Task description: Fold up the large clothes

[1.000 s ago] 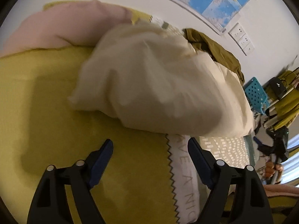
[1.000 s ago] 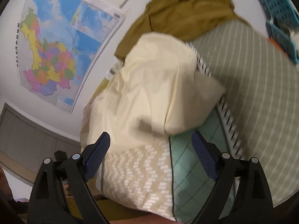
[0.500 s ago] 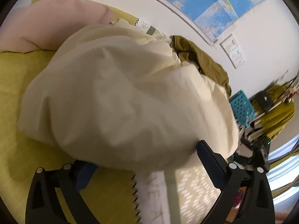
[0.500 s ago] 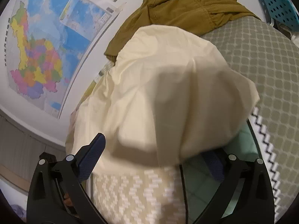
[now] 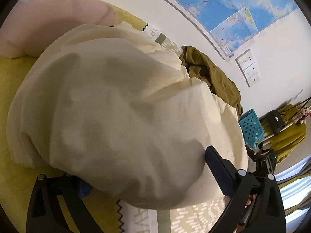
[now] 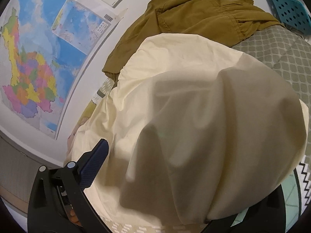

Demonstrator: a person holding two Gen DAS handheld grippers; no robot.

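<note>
Cream garment (image 5: pixel 124 116) hides most lettering on the bedspread (image 5: pixel 140 217).

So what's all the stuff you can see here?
cream garment: one, cream, bunched on the bed, front and centre
olive garment: one, olive, crumpled behind the cream one, by the wall
pink pillow: one, pink, far end of the bed
bedspread: one, yellow-green with patterned panels, under everything
map: one, blue and multicoloured, on the wall
sockets: white, on the wall beside the map
basket: one, blue, beyond the bed
left gripper: black, blue fingers, open around the cream garment
right gripper: black, blue fingers, open, one finger hidden under cloth
</note>
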